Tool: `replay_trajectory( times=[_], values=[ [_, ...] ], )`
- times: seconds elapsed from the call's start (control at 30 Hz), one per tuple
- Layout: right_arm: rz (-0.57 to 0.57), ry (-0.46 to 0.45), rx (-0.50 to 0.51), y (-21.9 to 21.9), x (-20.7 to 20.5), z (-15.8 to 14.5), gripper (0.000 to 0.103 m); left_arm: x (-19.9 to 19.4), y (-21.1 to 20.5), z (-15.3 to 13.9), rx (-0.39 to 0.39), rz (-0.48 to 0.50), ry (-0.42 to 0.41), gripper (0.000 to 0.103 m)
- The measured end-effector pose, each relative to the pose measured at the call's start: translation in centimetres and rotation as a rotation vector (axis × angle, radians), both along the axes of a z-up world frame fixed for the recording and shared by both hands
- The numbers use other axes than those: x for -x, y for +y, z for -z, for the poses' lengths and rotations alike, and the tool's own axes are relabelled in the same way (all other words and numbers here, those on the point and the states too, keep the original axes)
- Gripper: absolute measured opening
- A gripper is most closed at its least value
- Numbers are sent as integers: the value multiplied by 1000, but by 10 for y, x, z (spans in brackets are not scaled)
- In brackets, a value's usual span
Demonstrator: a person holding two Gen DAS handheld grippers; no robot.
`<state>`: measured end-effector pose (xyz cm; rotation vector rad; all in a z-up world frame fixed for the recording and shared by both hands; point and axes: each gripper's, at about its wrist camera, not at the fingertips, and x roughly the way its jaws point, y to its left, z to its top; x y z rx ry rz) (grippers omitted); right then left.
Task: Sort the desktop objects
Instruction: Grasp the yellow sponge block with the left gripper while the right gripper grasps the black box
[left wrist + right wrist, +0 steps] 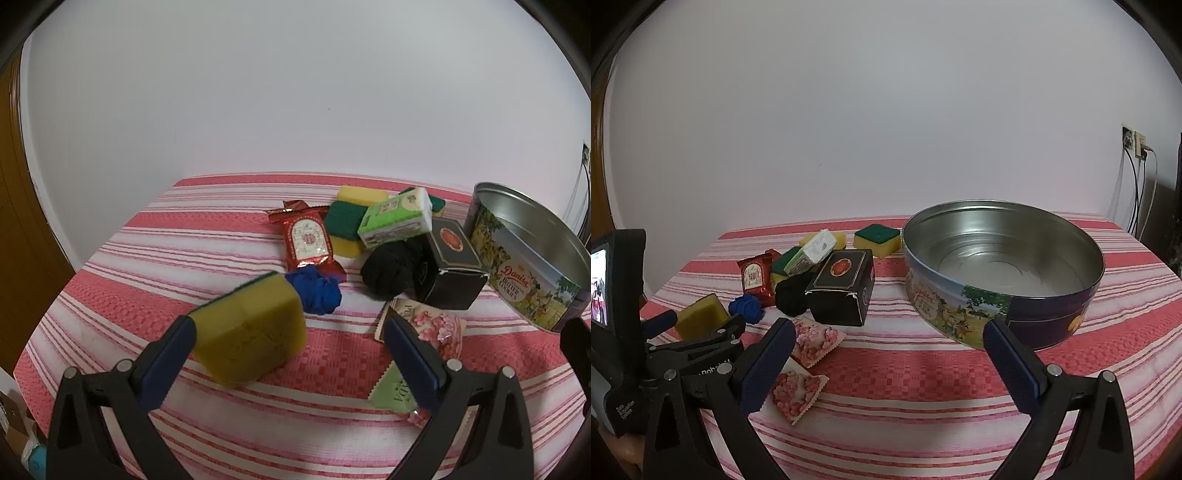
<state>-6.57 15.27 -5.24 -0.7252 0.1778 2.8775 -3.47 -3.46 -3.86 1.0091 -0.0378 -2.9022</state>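
A yellow sponge with a green back (pixel 251 332) lies tilted against my left gripper's left finger (pixel 170 362); it also shows in the right wrist view (pixel 701 314). My left gripper (pixel 291 332) is open wide, its right finger clear of the sponge. My right gripper (pixel 890 332) is open and empty in front of the round cookie tin (pixel 1004 273), which is empty. A pile holds a red snack packet (pixel 306 240), sponges (pixel 343 218), a green tissue pack (pixel 399 218), a black cloth (pixel 391 269), a blue cloth (pixel 317 291) and a black box (pixel 450 269).
Pink flower sachets (pixel 812 339) (pixel 798 387) and a green sachet (pixel 395 391) lie on the red striped tablecloth (pixel 923 376). Another sponge (pixel 877 238) sits behind the black box. A white wall stands behind. The table edge drops at the left.
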Motion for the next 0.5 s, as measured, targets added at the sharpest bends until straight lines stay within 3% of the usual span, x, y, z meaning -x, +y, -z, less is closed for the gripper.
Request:
replay_trajectory(
  times=[0.5],
  values=[
    [-16,-15,-2,-7,7,0,103,1,-10,0,-8,-6,-6,103]
  ],
)
